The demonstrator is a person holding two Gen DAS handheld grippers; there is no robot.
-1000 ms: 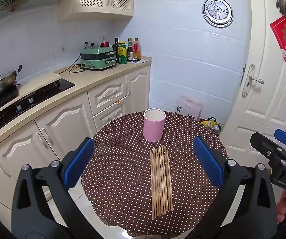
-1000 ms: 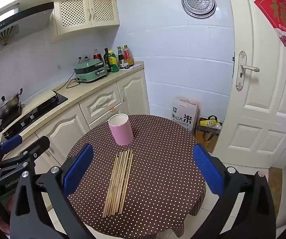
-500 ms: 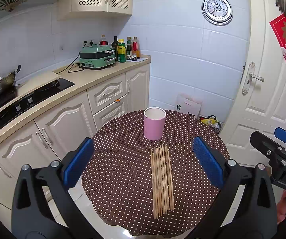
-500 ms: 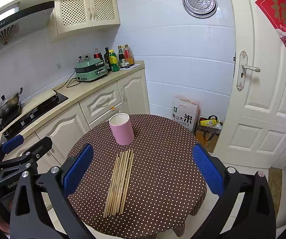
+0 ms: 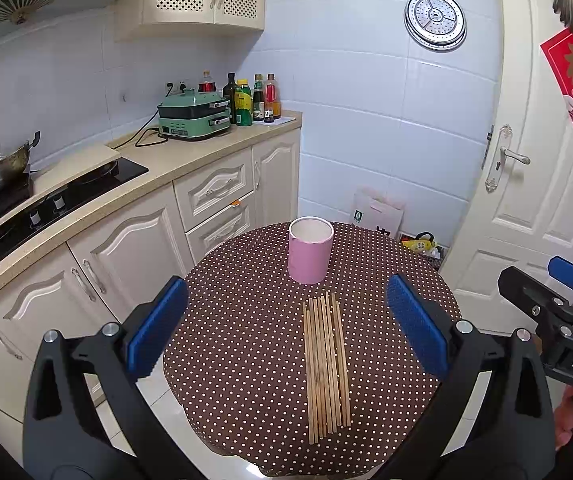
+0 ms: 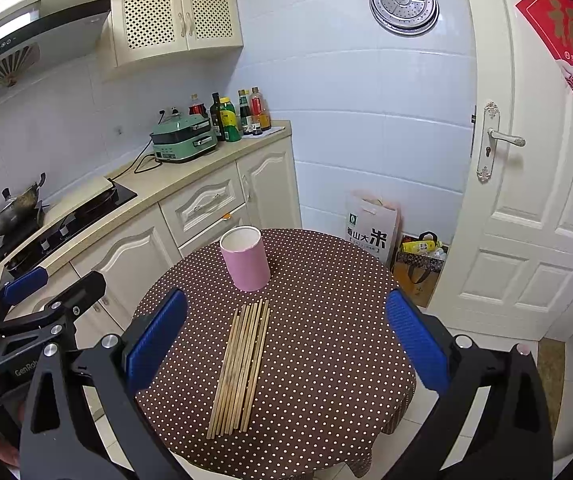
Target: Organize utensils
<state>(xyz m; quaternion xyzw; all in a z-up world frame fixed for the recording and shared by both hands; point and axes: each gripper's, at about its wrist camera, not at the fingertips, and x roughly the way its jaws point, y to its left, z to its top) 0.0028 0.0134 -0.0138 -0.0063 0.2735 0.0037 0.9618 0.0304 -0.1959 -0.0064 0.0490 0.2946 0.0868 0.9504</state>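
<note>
Hovering above the near edge of the round surface (image 5: 246, 320) with its brown, white-dotted cloth, the left tool (image 5: 286, 324) and the right tool (image 6: 286, 332) both have their blue-padded jaws spread wide and carry nothing. Ahead of and below them lies a bundle of thin pale wooden chopsticks (image 5: 326, 364), flat on the cloth, side by side and touching, with their long axis running near to far. Just beyond their far tips stands a pink cylindrical holder with a white inside (image 5: 311, 250), upright, open at the top and apparently empty.

Seen from the left tool, the sticks lie slightly right of centre; seen from the right tool, the chopsticks (image 6: 242, 364) lie left of centre and slant a little. They sit roughly between the two tools, so neither is clearly nearer. Either set of jaws already straddles the sticks across their width, which looks right for closing on them. The sticks seem smooth and light, likely to roll or fan apart when pinched
</note>
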